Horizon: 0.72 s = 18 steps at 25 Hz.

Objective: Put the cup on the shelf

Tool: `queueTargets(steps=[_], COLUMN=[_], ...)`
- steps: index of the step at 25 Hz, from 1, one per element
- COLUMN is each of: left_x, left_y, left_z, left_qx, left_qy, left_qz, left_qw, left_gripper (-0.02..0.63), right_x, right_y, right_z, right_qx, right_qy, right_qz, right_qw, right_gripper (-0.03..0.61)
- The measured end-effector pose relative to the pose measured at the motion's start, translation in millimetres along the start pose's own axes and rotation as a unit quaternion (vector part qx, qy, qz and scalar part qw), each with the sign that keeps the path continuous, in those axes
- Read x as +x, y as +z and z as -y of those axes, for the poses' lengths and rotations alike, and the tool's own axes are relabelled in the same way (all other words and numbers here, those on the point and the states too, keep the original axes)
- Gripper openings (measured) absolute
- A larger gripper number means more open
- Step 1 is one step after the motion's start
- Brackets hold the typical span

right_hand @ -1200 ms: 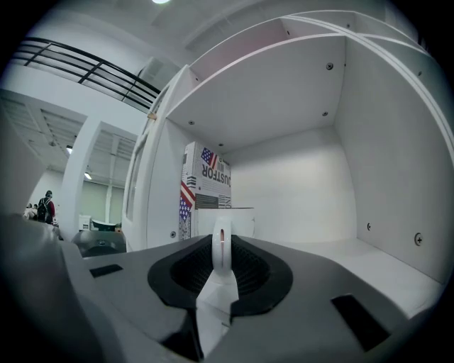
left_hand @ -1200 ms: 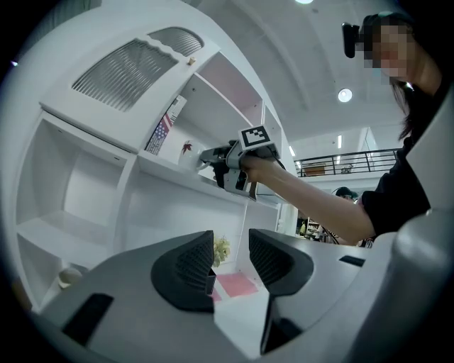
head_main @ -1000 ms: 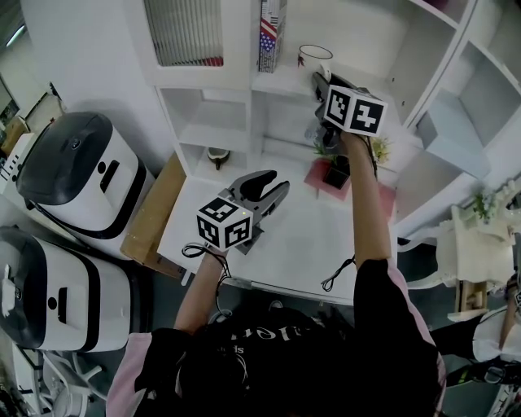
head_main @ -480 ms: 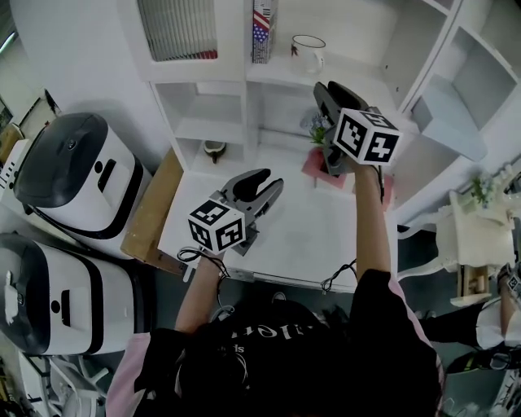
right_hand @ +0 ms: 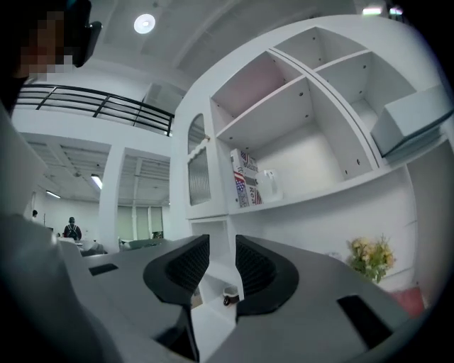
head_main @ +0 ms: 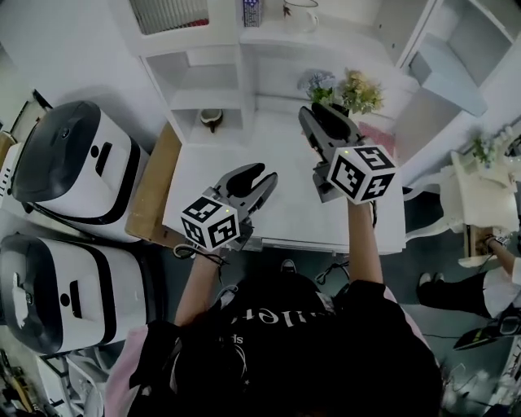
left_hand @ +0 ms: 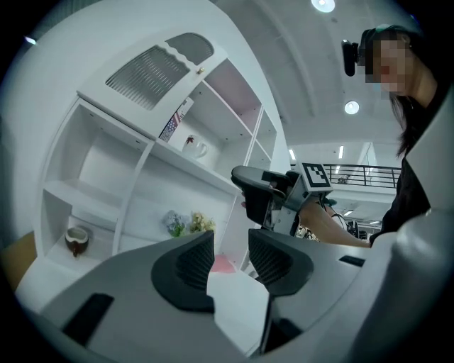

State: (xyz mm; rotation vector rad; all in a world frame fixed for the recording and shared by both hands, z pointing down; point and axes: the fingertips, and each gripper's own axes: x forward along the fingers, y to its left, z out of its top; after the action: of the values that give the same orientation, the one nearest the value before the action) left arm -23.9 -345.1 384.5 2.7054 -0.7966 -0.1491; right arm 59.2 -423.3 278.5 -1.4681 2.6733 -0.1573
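The white cup (head_main: 301,8) stands on the upper shelf beside a striped box (head_main: 252,11), at the top edge of the head view. The left gripper view shows the cup (left_hand: 193,147) on that shelf, and in the right gripper view the cup (right_hand: 270,186) is small and far off. My right gripper (head_main: 316,120) hovers over the white tabletop (head_main: 293,204), well below and clear of the cup, open and empty. My left gripper (head_main: 249,176) hangs over the table's front left, also open with nothing between its fingers.
A pot of flowers (head_main: 348,88) stands at the back of the table by a pink mat (head_main: 376,135). A small brown bowl (head_main: 212,120) sits in a lower cubby. Two white appliances (head_main: 73,163) and a wooden board (head_main: 151,191) lie left of the table.
My right gripper has drawn back and down from the upper shelf, leaving the cup standing there. The head view has pulled away from the shelf. The left gripper has barely shifted.
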Motion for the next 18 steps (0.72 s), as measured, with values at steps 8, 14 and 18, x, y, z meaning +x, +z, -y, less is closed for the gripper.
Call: queueTargets(steps=[8,14,18], left_x=[-59,-95,-103], left_y=[-46,-79,-90], left_z=[22,42,57], left_qx=[-0.014,-0.015,-0.028], left_qy=[-0.016,-0.035,-0.047], left_qz=[-0.04,-0.065,-0.066], left_qw=[0.999,0.9972,0.9963], left_gripper=[0.163,0.163,0.161], right_x=[-60,-104,-131], right_y=[-92,-133,-142], right_z=[-66,-105,-117], right_qx=[0.048,0.075,0.078], right_qy=[-0.011,-0.039,-0.056], right_qz=[-0.033,-0.055,-0.065], right_qw=[0.998,0.995,0.993], right_gripper=[0.123,0.097,0.08])
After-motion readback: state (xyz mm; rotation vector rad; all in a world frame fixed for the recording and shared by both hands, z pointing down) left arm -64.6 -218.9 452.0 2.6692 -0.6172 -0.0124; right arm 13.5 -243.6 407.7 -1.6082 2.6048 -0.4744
